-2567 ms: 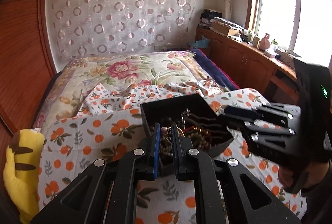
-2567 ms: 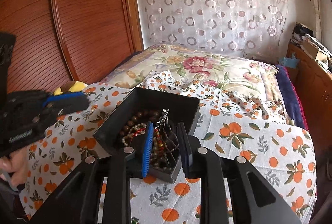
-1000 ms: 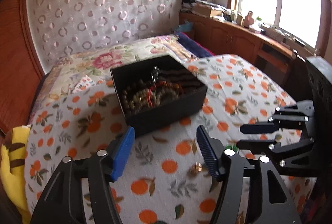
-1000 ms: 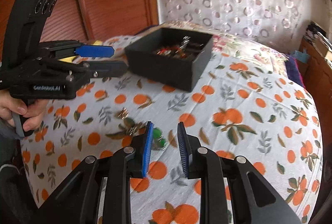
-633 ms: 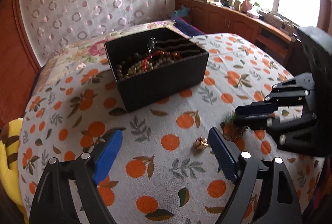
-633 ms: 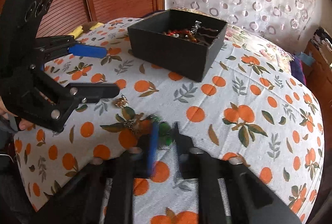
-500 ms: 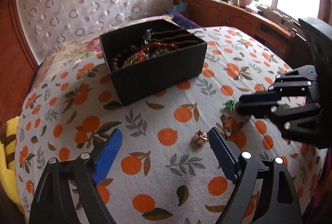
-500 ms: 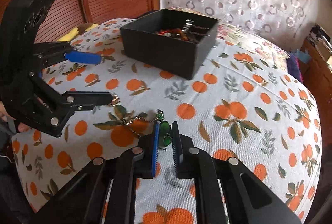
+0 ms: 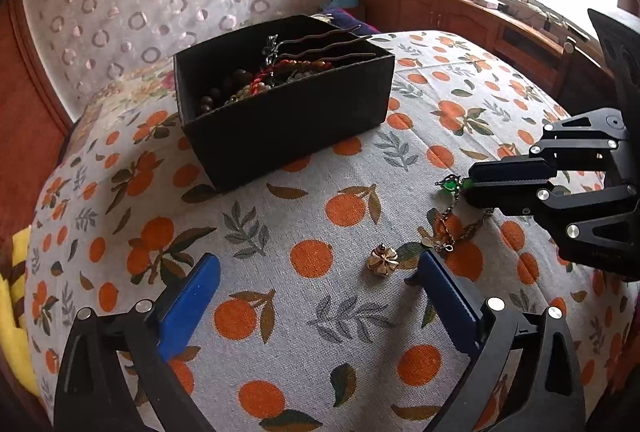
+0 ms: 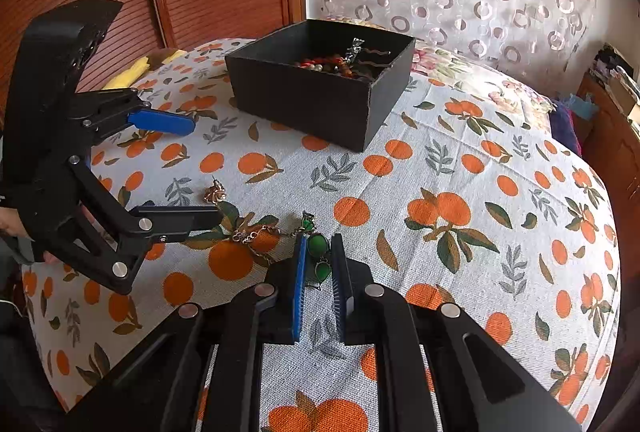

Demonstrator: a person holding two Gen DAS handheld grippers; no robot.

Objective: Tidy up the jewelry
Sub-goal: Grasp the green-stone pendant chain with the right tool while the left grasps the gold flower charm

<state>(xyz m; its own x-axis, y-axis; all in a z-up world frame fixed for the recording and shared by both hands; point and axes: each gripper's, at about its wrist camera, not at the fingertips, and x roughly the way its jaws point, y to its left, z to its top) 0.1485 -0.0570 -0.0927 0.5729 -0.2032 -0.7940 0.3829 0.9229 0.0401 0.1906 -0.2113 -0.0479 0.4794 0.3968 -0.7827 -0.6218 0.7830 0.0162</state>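
A black box point(image 9: 288, 120) full of beads and hairpins stands on the orange-print cloth; it also shows in the right wrist view point(image 10: 320, 100). My right gripper point(image 10: 318, 256) is shut on a green-stone necklace point(image 10: 316, 248), whose chain point(image 10: 256, 236) trails on the cloth. In the left wrist view the necklace point(image 9: 450, 186) hangs from the right gripper point(image 9: 474, 184). My left gripper point(image 9: 316, 292) is open wide, low over the cloth, around a small gold flower earring point(image 9: 383, 261). That earring point(image 10: 215, 195) lies between the left gripper's fingers point(image 10: 160, 122).
The cloth covers a rounded surface that drops away at its edges point(image 10: 600, 232). A bed with a floral cover point(image 9: 120, 92) lies behind the box. A yellow plush point(image 9: 12, 312) sits at far left. Wooden cabinets point(image 9: 440, 16) run under the window.
Both grippers left the box and dropped to the cloth in front of it. The left gripper opened wide around the earring. The right gripper closed on the green necklace.
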